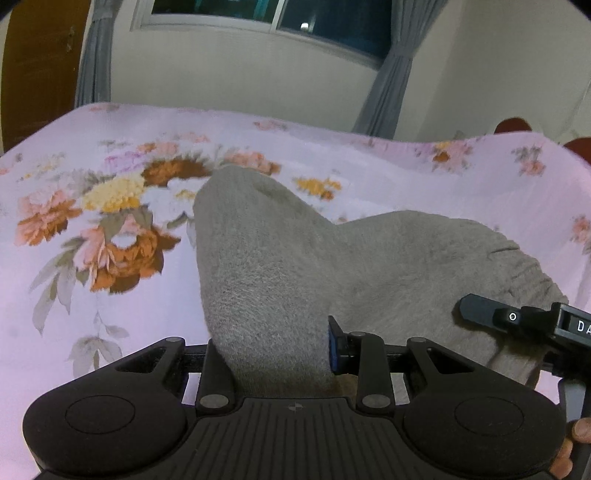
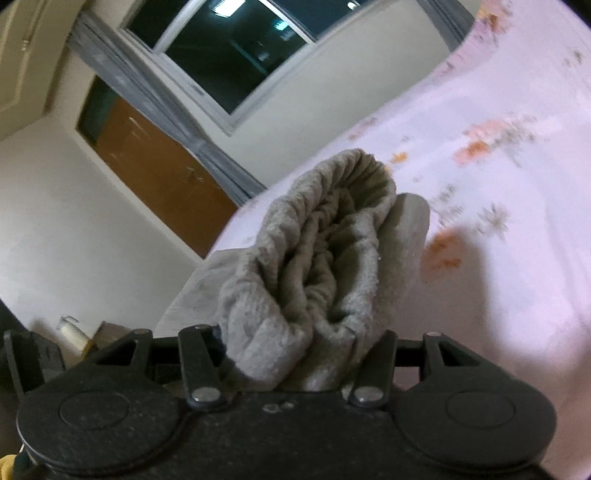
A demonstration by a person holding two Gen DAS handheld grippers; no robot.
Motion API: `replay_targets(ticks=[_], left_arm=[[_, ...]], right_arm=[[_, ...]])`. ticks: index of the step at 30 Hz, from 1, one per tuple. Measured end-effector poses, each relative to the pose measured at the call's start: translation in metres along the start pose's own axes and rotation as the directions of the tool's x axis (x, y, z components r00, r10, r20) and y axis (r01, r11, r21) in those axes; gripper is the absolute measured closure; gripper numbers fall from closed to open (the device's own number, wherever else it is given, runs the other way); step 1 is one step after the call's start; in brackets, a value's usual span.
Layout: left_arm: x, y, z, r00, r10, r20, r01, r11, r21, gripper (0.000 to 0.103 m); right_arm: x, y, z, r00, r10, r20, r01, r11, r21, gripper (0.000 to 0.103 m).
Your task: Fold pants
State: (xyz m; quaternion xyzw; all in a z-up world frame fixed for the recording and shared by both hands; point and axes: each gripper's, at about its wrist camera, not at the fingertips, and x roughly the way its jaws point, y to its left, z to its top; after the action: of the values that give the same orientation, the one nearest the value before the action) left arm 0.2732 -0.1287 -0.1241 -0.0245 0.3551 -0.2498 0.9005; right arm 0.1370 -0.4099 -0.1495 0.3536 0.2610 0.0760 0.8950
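The fingertips of both grippers are buried in grey fabric, so their tips cannot be seen; only the black linkages and bodies show at the bottom of each view. Part of the right gripper (image 1: 524, 321) enters the left wrist view at the right edge, cut off by the frame, with white lettering that is only partly readable. The right wrist view is tilted and blurred, and the small items by the wall at its lower left are hard to make out.

The pants (image 1: 295, 266) are above a bed (image 1: 110, 295) covered by a pale pink sheet printed with orange, yellow and white flowers. Behind the bed, a cream wall holds a dark window (image 1: 332, 22) with grey curtains (image 1: 388, 92) on either side, and a brown wooden door (image 1: 40, 70) stands left of the window.

The pants are grey, fuzzy and thick. In the left wrist view a fold rises from the left gripper (image 1: 275, 354), whose fingers pinch the cloth, with a blue pad (image 1: 334, 347) pressed to its right side. In the right wrist view the right gripper (image 2: 295, 363) pinches a bunched, ribbed waistband (image 2: 332, 236), which sticks up over the bed.
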Motion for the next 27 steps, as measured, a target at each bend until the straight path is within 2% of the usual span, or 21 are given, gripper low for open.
replay_targets(ticks=[5, 7, 9, 12, 16, 20, 23, 25, 27], left_arm=[[0.022, 0.006, -0.024, 0.998, 0.04, -0.042, -0.039, 0.999, 0.025, 0.07], [0.028, 0.008, -0.032, 0.996, 0.062, -0.057, -0.06, 0.998, 0.031, 0.062], [0.032, 0.012, -0.037, 0.994, 0.094, -0.056, -0.092, 0.995, 0.047, 0.046], [0.03, 0.017, -0.04, 0.992, 0.114, -0.059, -0.112, 0.993, 0.041, 0.035], [0.014, 0.025, -0.038, 0.982, 0.184, -0.029, -0.183, 0.982, 0.055, 0.031], [-0.013, 0.033, -0.033, 0.956, 0.291, 0.048, -0.292, 0.956, 0.022, 0.031], [-0.025, 0.035, -0.027, 0.959, 0.274, 0.067, -0.276, 0.961, 0.029, 0.031], [-0.027, 0.027, -0.027, 0.968, 0.241, 0.064, -0.245, 0.967, 0.069, 0.031], [-0.023, 0.017, -0.029, 0.974, 0.22, 0.045, -0.223, 0.97, 0.093, 0.031]], right_arm=[[0.014, -0.024, -0.019, 0.996, -0.075, -0.041, 0.075, 0.997, 0.006, 0.048], [0.017, -0.03, -0.023, 0.993, -0.109, -0.048, 0.11, 0.994, 0.013, 0.045], [0.02, -0.033, -0.025, 0.988, -0.14, -0.066, 0.14, 0.99, -0.006, 0.04], [0.015, -0.032, -0.027, 0.984, -0.167, -0.067, 0.165, 0.986, -0.033, 0.034], [-0.001, -0.031, -0.026, 0.975, -0.216, -0.047, 0.215, 0.976, -0.025, 0.028], [-0.017, -0.011, -0.027, 0.949, -0.313, 0.029, 0.314, 0.942, -0.115, 0.022], [-0.03, 0.008, -0.025, 0.923, -0.363, 0.129, 0.381, 0.911, -0.161, 0.02], [-0.032, 0.023, -0.023, 0.93, -0.337, 0.146, 0.363, 0.905, -0.222, 0.026], [-0.027, 0.042, -0.025, 0.931, -0.334, 0.146, 0.363, 0.879, -0.31, 0.034]])
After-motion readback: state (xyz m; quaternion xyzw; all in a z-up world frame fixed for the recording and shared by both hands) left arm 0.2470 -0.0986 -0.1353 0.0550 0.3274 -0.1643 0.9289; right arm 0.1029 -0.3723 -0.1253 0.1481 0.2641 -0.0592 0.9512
